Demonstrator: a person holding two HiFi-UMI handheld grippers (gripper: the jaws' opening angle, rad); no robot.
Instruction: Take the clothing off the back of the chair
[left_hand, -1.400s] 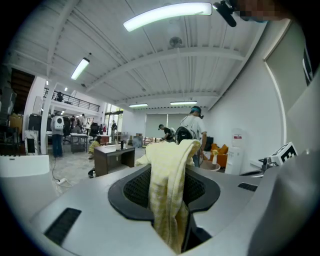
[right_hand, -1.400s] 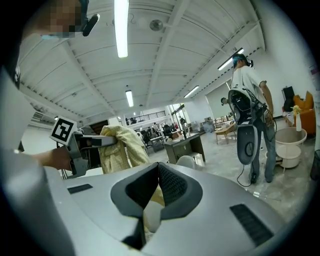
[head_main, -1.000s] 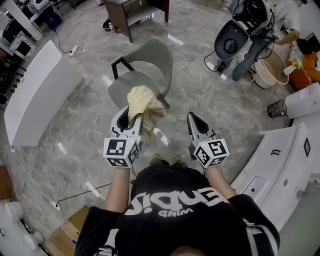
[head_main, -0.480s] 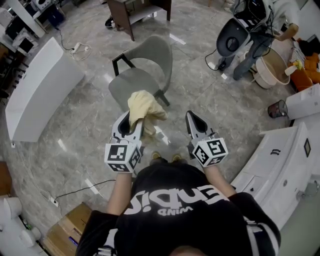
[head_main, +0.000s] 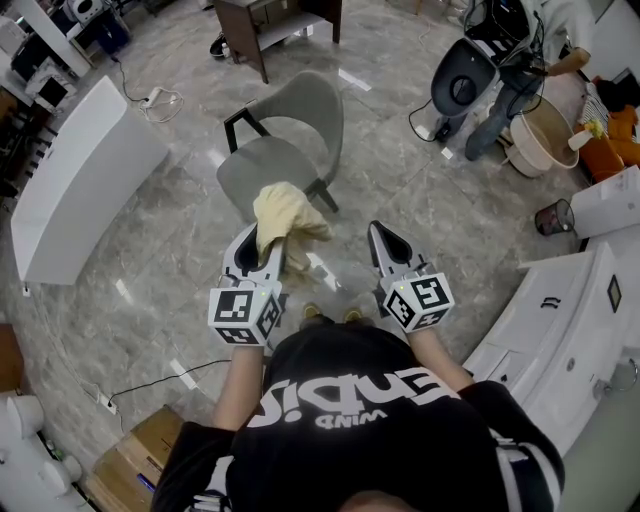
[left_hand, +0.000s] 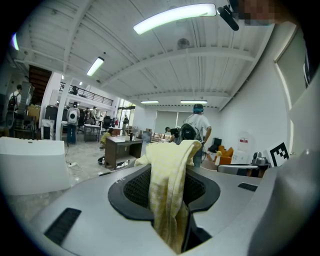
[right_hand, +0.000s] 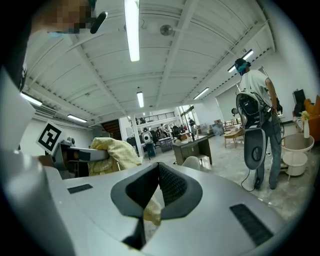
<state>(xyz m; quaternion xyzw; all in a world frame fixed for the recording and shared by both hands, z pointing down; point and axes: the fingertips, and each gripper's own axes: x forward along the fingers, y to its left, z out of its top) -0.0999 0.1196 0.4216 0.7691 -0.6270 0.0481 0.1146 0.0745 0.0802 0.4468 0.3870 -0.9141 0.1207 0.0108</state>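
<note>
At 9 o'clock in the head view, find a long white panel (head_main: 85, 170) lying on the grey marble floor (head_main: 420, 210), with a white power strip (head_main: 152, 98) just past its far end toward 11. Down at 7, spot a cardboard box (head_main: 135, 460). At 12, see a dark wooden table (head_main: 262, 30) and, right below, the grey chair (head_main: 305, 120), curved back turned toward 1, seat toward 7. Find the yellow garment (head_main: 285, 212) off that back, bunched over the seat's near edge as seen from above; contact with the seat impossible to judge. Follow the cloth toward 6 into the left gripper (head_main: 260, 245): in the left gripper view, see both pads pressed on the fabric, one fold heaped over the tips, a strip hanging down through the slot. At 3 from there, clear of the cloth, meet the right gripper (head_main: 385, 240), aimed toward 12 like its twin. In the right gripper view, read the jaw tips as closed together and clamping nothing, with only a scrap of yellow showing through the slit lower down. Toward 1 and 2, pick out a dark grey machine (head_main: 462, 85), a standing person (right_hand: 260, 87), a beige basin (head_main: 545, 135) and a dark cup (head_main: 552, 217). At 4, end on a white cabinet (head_main: 560, 320).
</note>
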